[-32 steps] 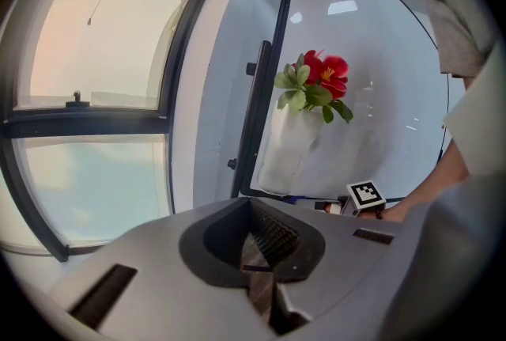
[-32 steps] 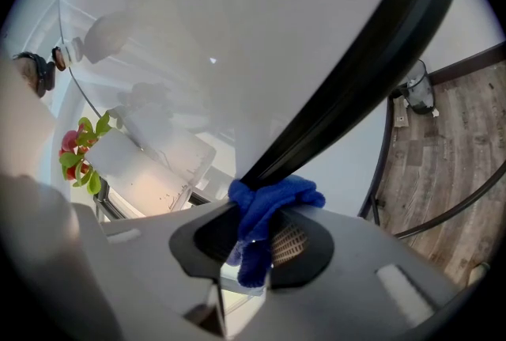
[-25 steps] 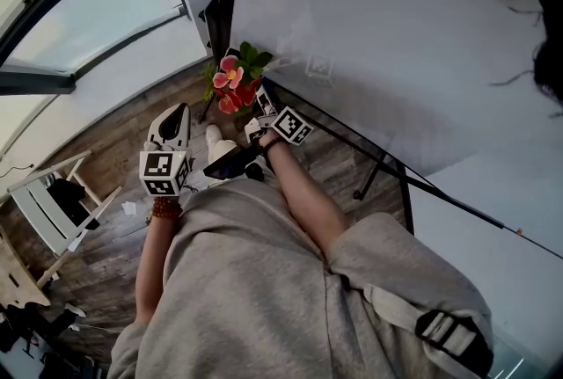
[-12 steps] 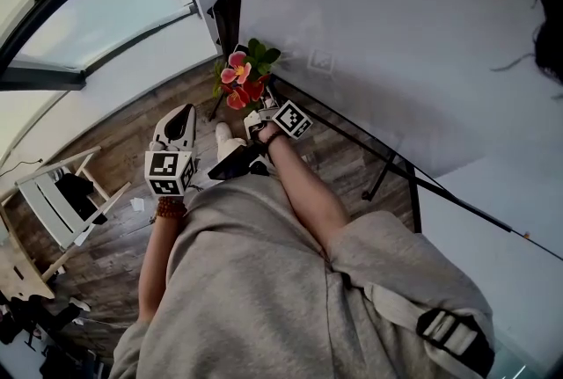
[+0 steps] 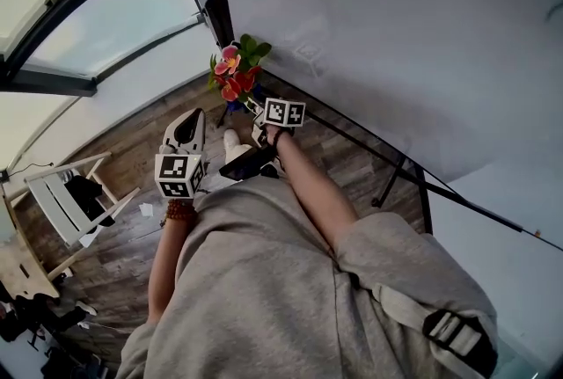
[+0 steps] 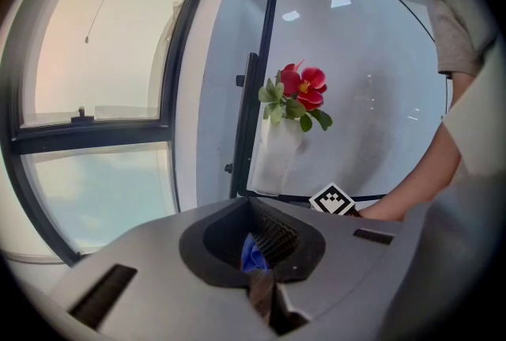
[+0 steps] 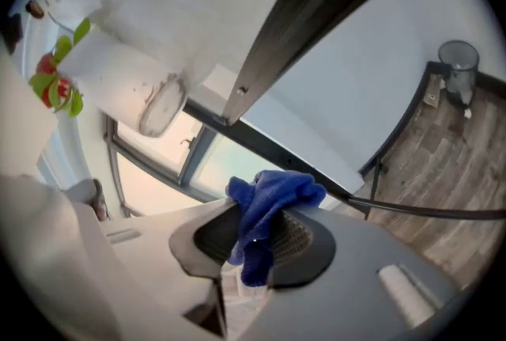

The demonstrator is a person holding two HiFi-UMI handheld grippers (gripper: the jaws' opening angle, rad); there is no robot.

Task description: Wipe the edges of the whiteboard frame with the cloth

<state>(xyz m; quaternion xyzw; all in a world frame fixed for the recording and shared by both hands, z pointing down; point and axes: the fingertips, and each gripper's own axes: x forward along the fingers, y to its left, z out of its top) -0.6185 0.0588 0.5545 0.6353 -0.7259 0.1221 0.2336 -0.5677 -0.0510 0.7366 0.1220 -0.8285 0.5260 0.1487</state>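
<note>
My right gripper (image 5: 261, 119) still pinches the blue cloth (image 7: 273, 201) near the whiteboard frame (image 5: 352, 136), scarcely moved; my left gripper (image 5: 188, 127) stays pressed together.

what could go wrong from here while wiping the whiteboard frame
The flowers in the white vase sit by the lower corner of the frame, close to the right gripper. A sweep that way might knock them over. The cloth is bunched up, with only part of it pinched in the jaws, so dragging it along the edge could tug it loose.
</note>
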